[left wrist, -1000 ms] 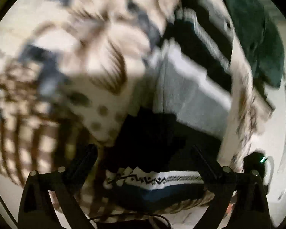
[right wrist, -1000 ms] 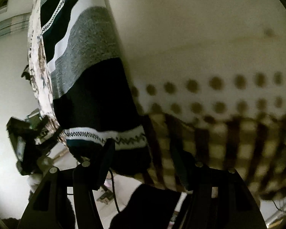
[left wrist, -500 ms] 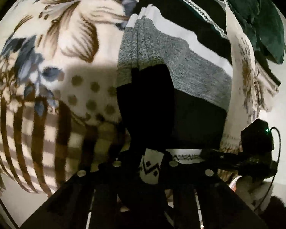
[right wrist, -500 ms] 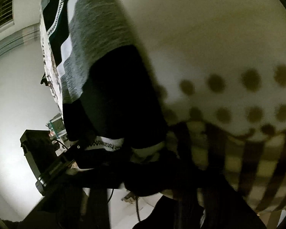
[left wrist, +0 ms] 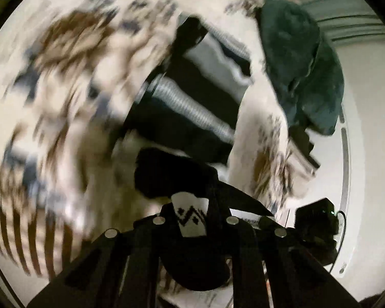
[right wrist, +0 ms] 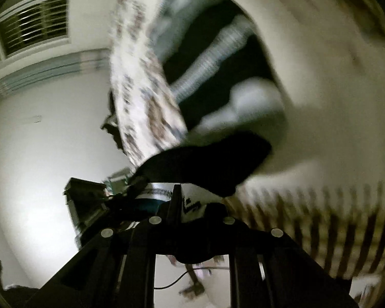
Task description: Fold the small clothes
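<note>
A black, grey and white striped knit garment (left wrist: 192,97) lies on a floral and striped blanket (left wrist: 64,89). My left gripper (left wrist: 192,218) is shut on the garment's patterned white hem and lifts it off the blanket. My right gripper (right wrist: 190,205) is shut on the same hem (right wrist: 192,202) at another point; the garment (right wrist: 210,77) stretches away above it. Both views are blurred by motion.
A dark green garment (left wrist: 302,64) lies at the blanket's far right edge. A black device with a green light (left wrist: 318,220) sits at the right. The right wrist view shows a white wall, a window (right wrist: 33,25) and a black box (right wrist: 84,205).
Both grippers closed on the garment's hem from open, then lifted and pulled it up and back; the cloth now folds over itself and the views swing fast.
</note>
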Demonstrator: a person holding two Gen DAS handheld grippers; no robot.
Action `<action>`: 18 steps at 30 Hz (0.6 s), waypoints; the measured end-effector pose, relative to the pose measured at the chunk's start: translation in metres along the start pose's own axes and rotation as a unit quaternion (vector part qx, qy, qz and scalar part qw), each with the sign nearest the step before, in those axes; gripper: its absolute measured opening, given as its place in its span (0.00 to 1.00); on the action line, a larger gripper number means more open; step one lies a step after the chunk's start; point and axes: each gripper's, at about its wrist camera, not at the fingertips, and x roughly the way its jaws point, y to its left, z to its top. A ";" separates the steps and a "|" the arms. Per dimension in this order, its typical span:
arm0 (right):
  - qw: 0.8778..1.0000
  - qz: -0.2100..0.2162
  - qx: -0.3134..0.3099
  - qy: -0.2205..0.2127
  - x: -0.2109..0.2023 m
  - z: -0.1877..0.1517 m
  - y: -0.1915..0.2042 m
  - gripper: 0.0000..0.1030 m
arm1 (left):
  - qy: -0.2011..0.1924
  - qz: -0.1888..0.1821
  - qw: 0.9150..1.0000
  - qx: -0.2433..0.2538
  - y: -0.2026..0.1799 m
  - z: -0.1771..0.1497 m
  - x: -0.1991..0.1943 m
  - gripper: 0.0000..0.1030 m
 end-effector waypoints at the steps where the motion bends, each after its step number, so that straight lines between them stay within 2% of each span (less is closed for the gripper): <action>1: 1.000 0.000 -0.009 -0.012 -0.003 0.017 0.012 0.14 | -0.006 -0.011 1.000 0.000 -0.006 0.020 0.001 0.11; 7: 0.995 -0.013 -0.049 -0.081 -0.004 0.138 0.061 0.14 | -0.038 -0.026 0.999 0.026 -0.042 0.137 0.034 0.11; 14: 0.991 -0.040 -0.042 -0.124 0.020 0.272 0.092 0.14 | -0.033 -0.014 0.998 0.042 -0.057 0.249 0.089 0.12; 17: 0.991 -0.041 -0.031 -0.125 0.027 0.315 0.092 0.15 | -0.019 -0.012 1.000 0.017 -0.049 0.286 0.116 0.13; 18: 0.991 -0.029 -0.017 -0.128 0.032 0.336 0.091 0.19 | -0.018 -0.019 1.000 0.005 -0.044 0.297 0.124 0.13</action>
